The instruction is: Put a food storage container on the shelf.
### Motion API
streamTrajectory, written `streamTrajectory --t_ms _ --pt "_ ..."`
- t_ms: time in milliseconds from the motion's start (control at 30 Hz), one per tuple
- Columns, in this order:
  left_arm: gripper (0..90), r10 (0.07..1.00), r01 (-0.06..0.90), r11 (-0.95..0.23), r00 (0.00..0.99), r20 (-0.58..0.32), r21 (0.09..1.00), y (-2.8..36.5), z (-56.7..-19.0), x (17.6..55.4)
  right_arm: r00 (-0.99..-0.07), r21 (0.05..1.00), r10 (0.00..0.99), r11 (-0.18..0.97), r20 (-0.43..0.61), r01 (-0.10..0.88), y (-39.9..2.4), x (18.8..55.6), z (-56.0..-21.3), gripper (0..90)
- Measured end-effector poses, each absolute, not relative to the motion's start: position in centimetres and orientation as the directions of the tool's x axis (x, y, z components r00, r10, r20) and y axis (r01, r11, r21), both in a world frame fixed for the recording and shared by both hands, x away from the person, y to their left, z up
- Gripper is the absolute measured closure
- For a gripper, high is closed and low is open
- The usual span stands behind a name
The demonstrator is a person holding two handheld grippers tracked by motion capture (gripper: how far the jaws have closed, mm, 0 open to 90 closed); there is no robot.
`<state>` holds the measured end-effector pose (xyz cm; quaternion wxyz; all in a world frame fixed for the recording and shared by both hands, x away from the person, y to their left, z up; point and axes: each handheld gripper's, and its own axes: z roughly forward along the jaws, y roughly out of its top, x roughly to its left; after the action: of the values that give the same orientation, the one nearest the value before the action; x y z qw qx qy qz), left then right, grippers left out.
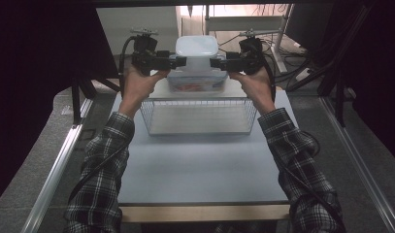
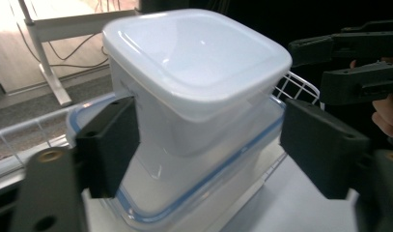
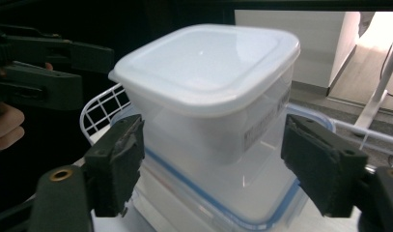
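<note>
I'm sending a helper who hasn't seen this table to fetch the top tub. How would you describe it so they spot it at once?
Start at the wire basket on the far half of the pale table; just behind it is a low clear box with a blue-rimmed lid. The white-lidded tub stands on that lid. It is the taller, narrower, translucent one with a plain white lid and no blue rim.

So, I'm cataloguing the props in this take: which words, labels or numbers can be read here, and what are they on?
No text can be read.
White-lidded container: a small printed sticker on its clear wall, print too small and blurred to read.
Blue-rimmed container underneath: something orange shows through its wall in the high view, no legible lettering.
</note>
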<state>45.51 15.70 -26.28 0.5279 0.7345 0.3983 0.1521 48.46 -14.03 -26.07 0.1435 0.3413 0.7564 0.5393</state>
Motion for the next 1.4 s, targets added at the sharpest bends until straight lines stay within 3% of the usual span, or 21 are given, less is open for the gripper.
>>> streamTrajectory --t_ms 333,800,1400 --pt "14.4 0.726 0.414 -0.166 0.666 -0.173 0.895 15.4 -28.4 43.7 -0.772 0.925 0.623 0.207 0.128 0.32 -14.8 46.8 -28.1 16.7" --pt "19.5 0.693 0.397 -0.208 0.705 -0.152 0.894 15.3 -30.5 40.9 -0.803 0.93 0.589 0.235 0.095 0.282 -15.2 44.5 -30.9 16.5" --pt "13.7 0.664 0.367 -0.25 0.739 -0.117 0.896 15.3 -34.1 38.3 -0.823 0.921 0.562 0.27 0.086 0.281 -15.5 42.4 -32.9 16.4"
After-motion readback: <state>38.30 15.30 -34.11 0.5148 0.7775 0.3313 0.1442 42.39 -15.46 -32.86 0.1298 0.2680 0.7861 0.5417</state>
